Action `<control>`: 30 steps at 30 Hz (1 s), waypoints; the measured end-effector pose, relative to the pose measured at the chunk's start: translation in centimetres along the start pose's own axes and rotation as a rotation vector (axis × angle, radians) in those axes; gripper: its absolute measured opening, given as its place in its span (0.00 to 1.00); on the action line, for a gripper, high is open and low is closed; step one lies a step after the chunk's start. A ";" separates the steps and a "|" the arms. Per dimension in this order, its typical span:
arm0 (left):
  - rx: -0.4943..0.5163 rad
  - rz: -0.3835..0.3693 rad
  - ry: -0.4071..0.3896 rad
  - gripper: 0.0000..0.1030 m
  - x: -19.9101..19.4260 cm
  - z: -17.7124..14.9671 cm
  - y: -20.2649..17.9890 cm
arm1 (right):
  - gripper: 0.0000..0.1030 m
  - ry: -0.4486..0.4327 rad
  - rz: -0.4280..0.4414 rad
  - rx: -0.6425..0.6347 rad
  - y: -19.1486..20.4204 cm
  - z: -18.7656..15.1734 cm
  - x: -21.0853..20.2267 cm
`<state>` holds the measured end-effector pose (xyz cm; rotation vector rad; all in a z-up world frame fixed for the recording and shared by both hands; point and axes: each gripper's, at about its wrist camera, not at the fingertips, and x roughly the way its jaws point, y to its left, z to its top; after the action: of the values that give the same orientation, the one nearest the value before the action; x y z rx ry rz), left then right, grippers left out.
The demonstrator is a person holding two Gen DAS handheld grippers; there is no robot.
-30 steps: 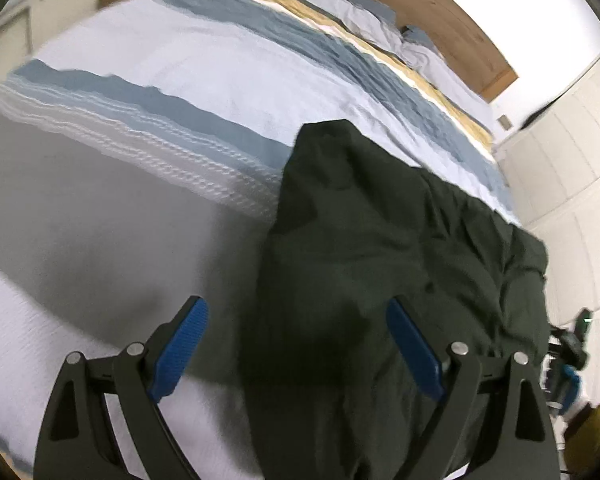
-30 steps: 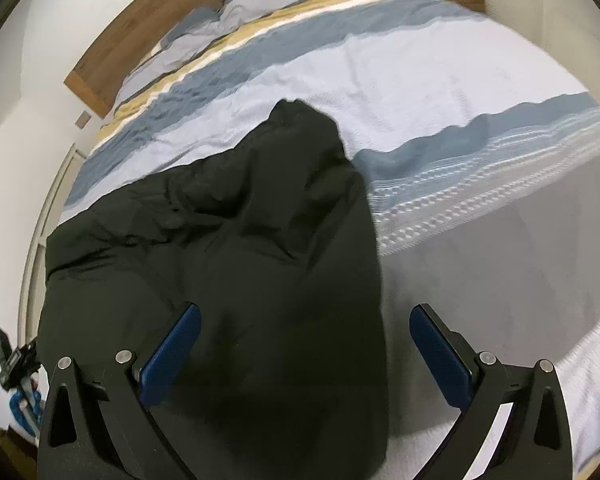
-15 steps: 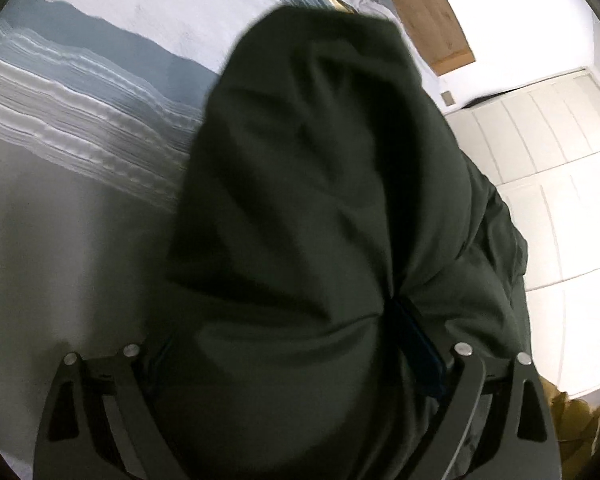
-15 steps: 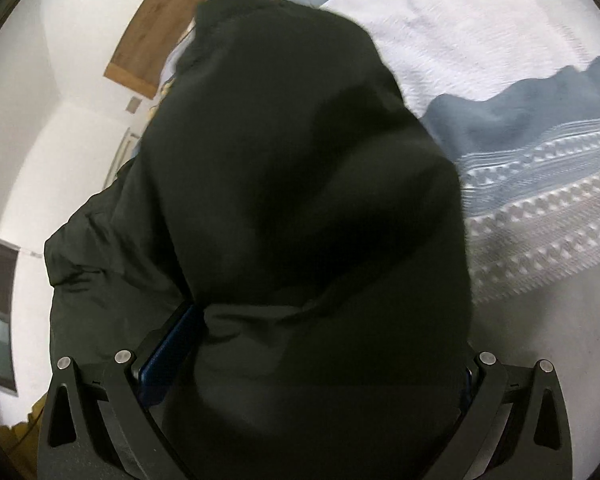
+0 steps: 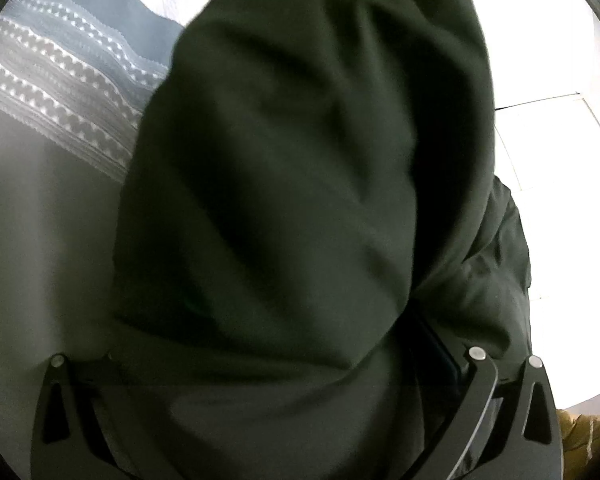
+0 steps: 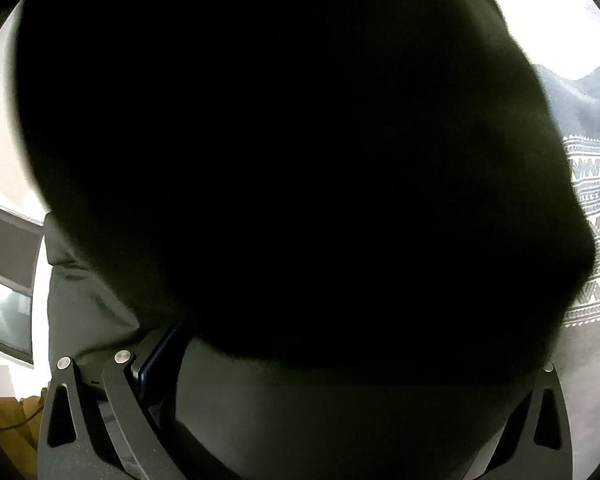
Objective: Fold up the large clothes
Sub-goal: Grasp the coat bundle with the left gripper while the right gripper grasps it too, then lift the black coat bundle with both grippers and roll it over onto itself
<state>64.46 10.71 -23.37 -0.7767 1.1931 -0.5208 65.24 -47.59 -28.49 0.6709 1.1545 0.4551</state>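
My left gripper [image 5: 268,364] is spread wide and its jaws are opening; a bulge of the dark green garment [image 5: 300,168] lies between the fingers and drapes over their tips, so only the black linkages and a sliver of the right blue pad [image 5: 446,354] show. I see no pad pressing on the cloth. The garment fills most of the left wrist view, lying on the bedspread [image 5: 52,216], whose patterned grey-blue band runs along the upper left. A pale panelled wall [image 5: 560,136] shows at the right, and a bit of yellow-brown fabric [image 5: 584,432] sits at the lower right edge.

My right gripper [image 6: 300,364] is likewise buried: the same garment [image 6: 300,160], here nearly black in shadow, covers the fingertips, with only the left blue pad [image 6: 156,364] visible just beside a fold. The linkages stand wide apart, yet I cannot tell whether the pads grip cloth. The bedspread's [image 6: 596,208] zigzag band shows at the right; a window [image 6: 4,280] lies at the left.
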 end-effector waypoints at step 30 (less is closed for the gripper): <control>-0.024 -0.059 -0.245 0.13 -8.3 -5.0 -8.5 | 0.18 -0.128 -0.114 -0.033 14.0 -0.8 -4.3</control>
<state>57.51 10.02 -12.49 -0.8718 0.9538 -0.4462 63.08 -40.10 -16.08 0.5938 1.0559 0.3289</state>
